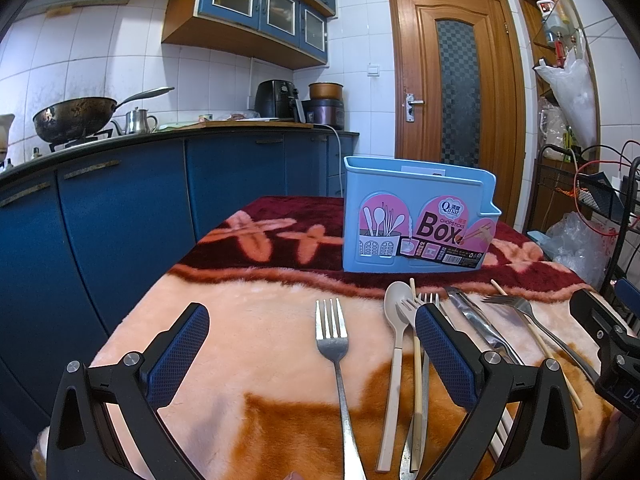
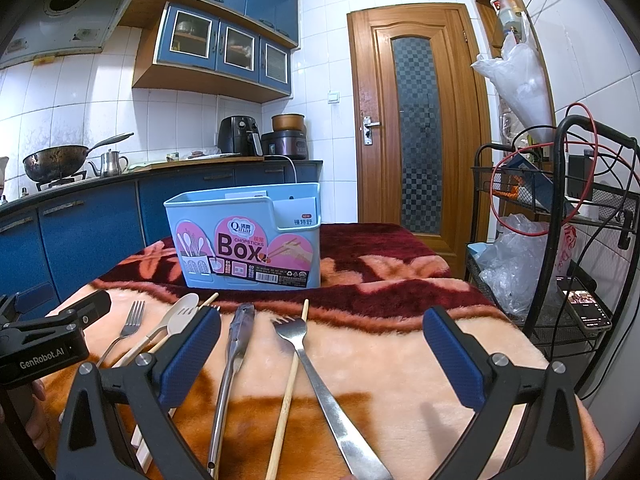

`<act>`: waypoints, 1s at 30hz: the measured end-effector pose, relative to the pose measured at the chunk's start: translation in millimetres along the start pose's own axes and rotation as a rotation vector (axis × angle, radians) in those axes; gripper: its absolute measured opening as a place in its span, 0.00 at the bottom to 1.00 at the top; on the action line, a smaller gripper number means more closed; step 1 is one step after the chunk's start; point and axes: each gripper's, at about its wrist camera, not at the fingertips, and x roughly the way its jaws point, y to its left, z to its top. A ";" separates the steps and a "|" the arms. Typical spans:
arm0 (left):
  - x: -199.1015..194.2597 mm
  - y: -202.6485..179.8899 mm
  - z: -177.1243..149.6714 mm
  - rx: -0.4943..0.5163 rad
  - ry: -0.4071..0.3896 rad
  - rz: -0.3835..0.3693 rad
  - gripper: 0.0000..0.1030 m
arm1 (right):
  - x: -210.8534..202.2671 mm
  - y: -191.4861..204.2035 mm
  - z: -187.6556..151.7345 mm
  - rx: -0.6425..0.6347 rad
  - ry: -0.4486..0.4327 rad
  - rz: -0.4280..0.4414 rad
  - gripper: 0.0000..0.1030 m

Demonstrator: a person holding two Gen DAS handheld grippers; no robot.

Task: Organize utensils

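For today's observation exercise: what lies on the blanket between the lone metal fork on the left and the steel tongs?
In the left wrist view, between the fork and the steel tongs lie a beige spoon, a beige plastic fork and a wooden chopstick.

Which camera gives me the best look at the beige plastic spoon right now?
The left wrist view. There the beige spoon lies fully visible from bowl to handle end, beside the chopstick. In the right wrist view the spoon sits at the far left, its handle partly hidden behind the right gripper's blue finger.
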 end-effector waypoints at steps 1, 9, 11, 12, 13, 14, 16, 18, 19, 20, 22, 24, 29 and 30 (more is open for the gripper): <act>-0.1 0.1 0.0 0.000 0.000 0.000 0.99 | 0.1 0.1 0.0 0.000 0.000 0.000 1.00; -0.2 -0.1 -0.1 0.000 -0.001 0.000 0.99 | 0.7 0.1 -0.2 -0.001 0.002 0.000 1.00; -0.2 0.1 -0.1 0.000 -0.001 0.000 0.99 | 1.0 0.3 -0.3 -0.001 0.001 0.000 1.00; 0.1 -0.2 -0.3 0.000 0.000 0.000 0.99 | 1.1 0.3 -0.3 -0.001 0.001 0.000 1.00; 0.0 -0.1 -0.2 0.000 0.000 0.000 0.99 | 1.0 0.1 -0.4 -0.001 0.001 0.000 1.00; 0.1 -0.2 -0.4 0.000 0.000 0.000 0.99 | 1.1 0.2 -0.4 -0.001 0.001 0.000 1.00; -0.3 -0.1 -0.4 0.000 0.000 0.001 0.99 | 1.2 0.2 -0.4 -0.001 0.001 0.000 1.00; 0.0 -0.1 -0.5 -0.001 -0.001 0.001 0.99 | 1.1 0.2 -0.4 -0.001 0.001 0.000 1.00; -0.1 0.0 -0.5 -0.001 -0.001 0.001 0.99 | 1.1 0.1 -0.4 -0.001 0.001 0.000 1.00; -0.1 0.0 -0.5 -0.001 -0.001 0.001 0.99 | 1.2 0.2 -0.4 -0.001 0.001 -0.001 1.00; 0.0 0.0 -0.5 -0.001 0.000 0.001 0.99 | 1.2 0.1 -0.4 -0.001 0.002 0.000 1.00; -0.2 0.4 -0.2 0.000 -0.001 0.002 0.99 | 1.1 0.0 -0.4 -0.001 0.002 -0.001 1.00; -1.7 1.4 0.8 -0.002 -0.004 0.006 0.99 | 2.0 0.2 -0.5 -0.002 0.003 0.000 1.00; -2.0 1.5 1.1 -0.002 -0.004 0.006 0.99 | 2.2 0.2 -0.6 -0.002 0.004 0.000 1.00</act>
